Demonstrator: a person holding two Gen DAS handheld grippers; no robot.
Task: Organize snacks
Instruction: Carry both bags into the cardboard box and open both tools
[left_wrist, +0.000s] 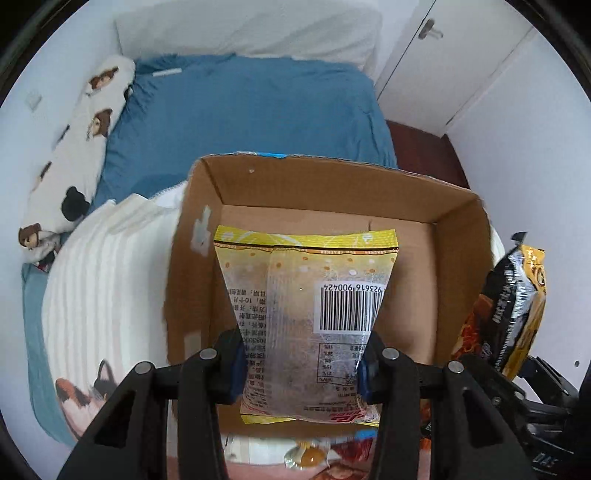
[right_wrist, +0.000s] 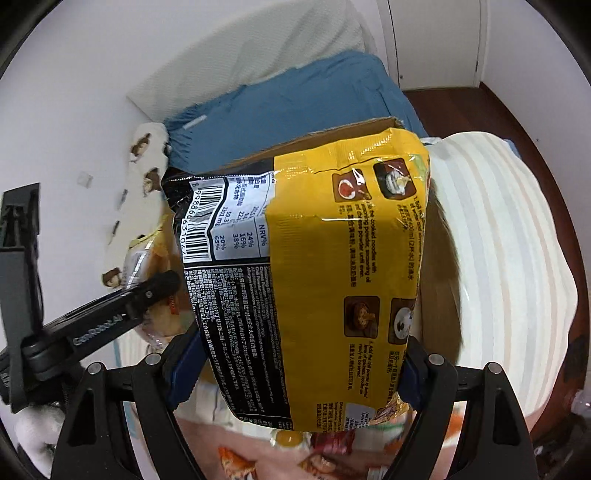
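walls white (left_wrist: 517, 155) | floor dark wood (right_wrist: 461, 107) | bed blue (left_wrist: 258, 110) | door white (left_wrist: 454, 55)

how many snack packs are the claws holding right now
2: a clear yellow-edged pack in the left claw over the cardboard box, and a yellow-black noodle pack in the right claw.

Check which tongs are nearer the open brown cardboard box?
Left. The left tongs, shut on a clear yellow-edged snack packet, hang above the open brown cardboard box. The right tongs, holding a yellow-and-black noodle packet, sit beside it.
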